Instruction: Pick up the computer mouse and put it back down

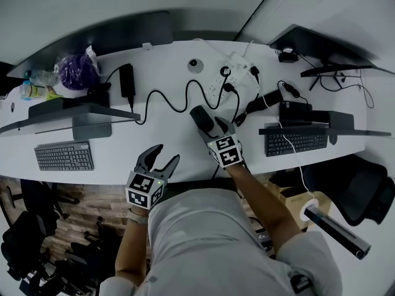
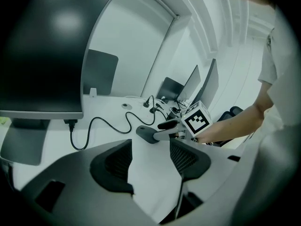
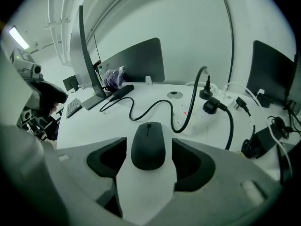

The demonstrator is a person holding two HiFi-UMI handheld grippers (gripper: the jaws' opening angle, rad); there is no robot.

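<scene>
"Where is the mouse (image 1: 201, 118) sitting?"

"It is lying on the counter (image 1: 166, 134), and the right tongs (image 3: 149, 145) are straddling it, released."

"And the left tongs (image 2: 150, 147)?"

"They are gaping wide near the counter's front edge, gripping nothing."

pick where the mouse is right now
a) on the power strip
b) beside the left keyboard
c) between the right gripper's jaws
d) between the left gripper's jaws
C: the right gripper view shows the mouse sitting between the jaws of the right gripper, which stand apart on either side of it. The left gripper has only bare table between its jaws.
</scene>
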